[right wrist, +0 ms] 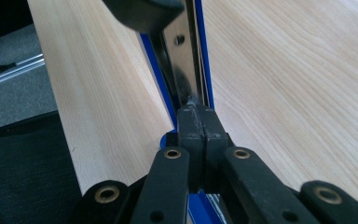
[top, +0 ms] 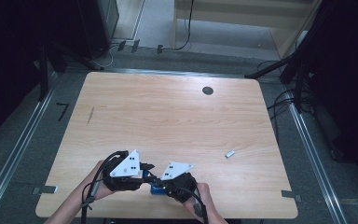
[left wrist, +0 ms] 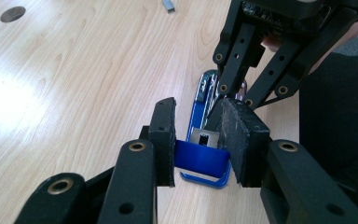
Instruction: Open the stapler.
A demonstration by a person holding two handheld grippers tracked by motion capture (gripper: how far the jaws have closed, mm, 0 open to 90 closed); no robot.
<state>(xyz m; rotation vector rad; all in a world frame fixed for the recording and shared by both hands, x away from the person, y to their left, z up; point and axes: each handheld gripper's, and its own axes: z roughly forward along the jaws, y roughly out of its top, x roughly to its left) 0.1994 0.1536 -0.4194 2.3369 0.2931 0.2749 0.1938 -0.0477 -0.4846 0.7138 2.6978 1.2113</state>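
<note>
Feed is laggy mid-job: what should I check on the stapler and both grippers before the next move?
1. Jaws of the left gripper clamp the end of the blue plastic stapler: ok.
2. Jaws of the right gripper closed at the stapler's shiny metal rail: ok; whether they pinch it: cannot tell.
3. Stapler inside the edge of the light wooden table: ok.
4. Small grey staple strip lies apart, to the right of both grippers: ok.
5. Staples in the rail: cannot tell.

Both grippers are held close together at the near table edge. The left gripper (top: 145, 171) is clamped partway; the right gripper (right wrist: 199, 122) is pressed fully closed.
</note>
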